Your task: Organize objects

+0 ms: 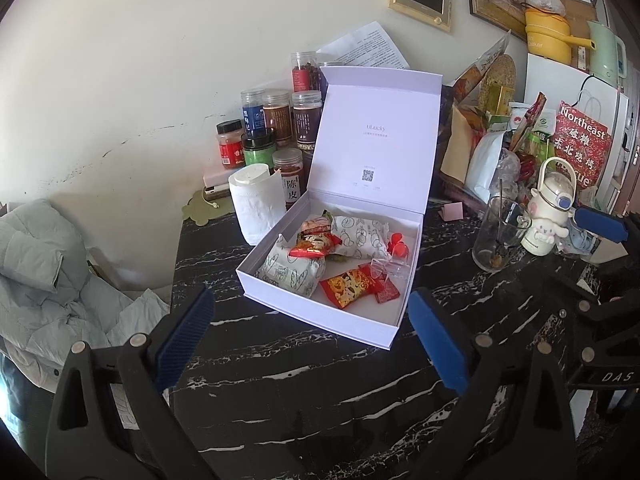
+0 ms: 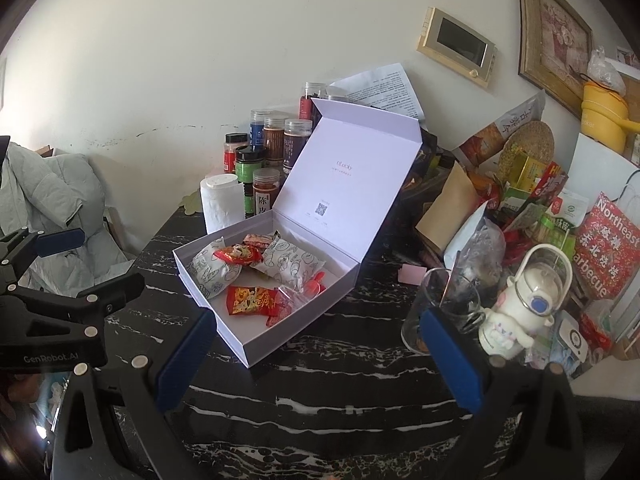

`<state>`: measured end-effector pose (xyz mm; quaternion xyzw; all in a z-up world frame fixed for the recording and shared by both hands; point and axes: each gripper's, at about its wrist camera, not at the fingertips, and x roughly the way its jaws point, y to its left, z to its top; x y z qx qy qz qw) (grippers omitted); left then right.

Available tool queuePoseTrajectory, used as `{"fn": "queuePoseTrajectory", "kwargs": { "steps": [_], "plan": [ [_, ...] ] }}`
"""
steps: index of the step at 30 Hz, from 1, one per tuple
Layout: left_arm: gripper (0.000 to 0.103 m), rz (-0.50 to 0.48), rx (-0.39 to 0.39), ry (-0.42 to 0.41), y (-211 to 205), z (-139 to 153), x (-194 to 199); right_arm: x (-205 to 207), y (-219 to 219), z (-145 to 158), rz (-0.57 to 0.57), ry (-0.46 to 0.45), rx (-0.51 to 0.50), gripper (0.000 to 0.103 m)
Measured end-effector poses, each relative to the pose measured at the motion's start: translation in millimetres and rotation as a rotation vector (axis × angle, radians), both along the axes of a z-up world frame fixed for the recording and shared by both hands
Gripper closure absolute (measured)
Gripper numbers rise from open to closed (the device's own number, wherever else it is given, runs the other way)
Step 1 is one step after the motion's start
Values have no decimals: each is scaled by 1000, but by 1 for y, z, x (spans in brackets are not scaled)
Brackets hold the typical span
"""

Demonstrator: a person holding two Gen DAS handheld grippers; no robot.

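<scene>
Both claws, left claw and right claw, are held wide open and empty over the table, short of the open white box of snack packets, whose upright lid could be knocked shut, or the nearby glass toppled, by a careless reach.

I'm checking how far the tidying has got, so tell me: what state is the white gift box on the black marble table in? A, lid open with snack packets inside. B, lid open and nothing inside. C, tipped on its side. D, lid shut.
A: the white gift box sits flat with its lid standing up, and snack packets lie in its tray.
</scene>
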<state>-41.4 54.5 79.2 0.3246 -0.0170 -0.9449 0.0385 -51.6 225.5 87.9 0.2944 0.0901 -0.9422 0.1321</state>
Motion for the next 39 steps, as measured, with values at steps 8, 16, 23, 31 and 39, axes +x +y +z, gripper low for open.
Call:
{"fn": "queuePoseTrajectory", "kwargs": {
  "steps": [8, 16, 23, 31, 39],
  "plan": [
    [5, 50, 6, -42, -3, -27, 12, 10, 4, -24, 1, -39, -27, 0],
    [5, 61, 30, -109, 0, -55, 17, 20, 5, -47, -9, -82, -22, 0],
    [5, 49, 78, -136, 1, -71, 27, 27, 5, -61, -11, -109, -30, 0],
    [5, 70, 50, -141, 0, -73, 35, 32, 2, -62, -7, -92, -14, 0],
    [5, 77, 31, -146, 0, -74, 34, 30, 2, -63, -8, -96, -10, 0]
  ]
}}
